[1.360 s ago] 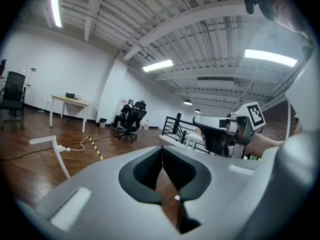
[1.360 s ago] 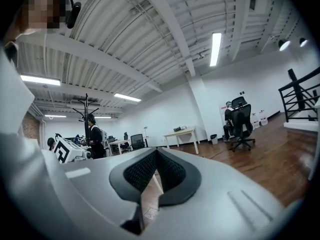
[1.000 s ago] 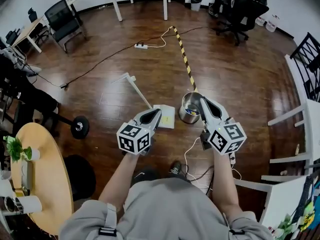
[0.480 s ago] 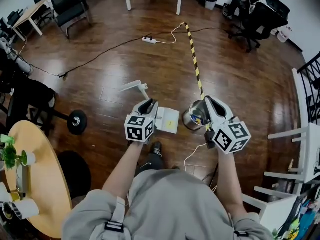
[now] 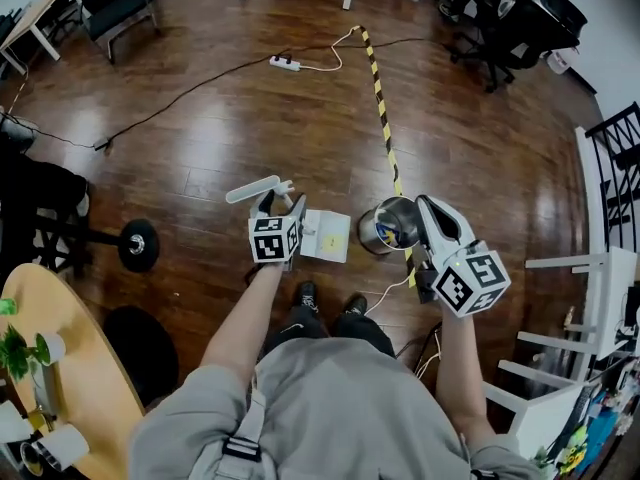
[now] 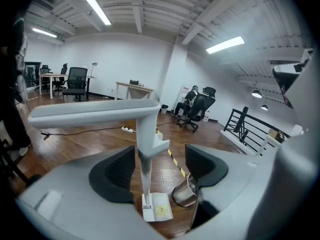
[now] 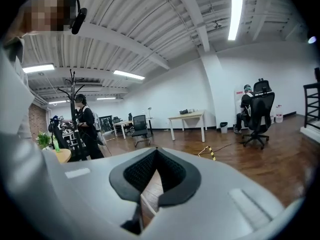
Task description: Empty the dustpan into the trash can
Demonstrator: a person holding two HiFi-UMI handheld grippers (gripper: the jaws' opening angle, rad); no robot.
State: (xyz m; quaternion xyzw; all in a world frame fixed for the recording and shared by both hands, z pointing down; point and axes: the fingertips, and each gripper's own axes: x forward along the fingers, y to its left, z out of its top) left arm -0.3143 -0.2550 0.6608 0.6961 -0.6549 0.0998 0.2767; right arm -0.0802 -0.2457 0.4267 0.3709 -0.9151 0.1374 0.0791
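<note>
L gripper (image 5: 280,204) fingers just opened wide; dustpan handle (image 6: 142,149) stands betw them, nearer the L finger. R gripper (image 7: 156,173) fingers closed, empty, trash can (image 5: 385,226) just beside the tips.

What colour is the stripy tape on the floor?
The tape is striped yellow and black. It shows best in the head view.

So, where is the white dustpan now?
In the head view, the white plastic dustpan stands on the wooden floor near the centre, just left of the shiny metal trash can.
</note>
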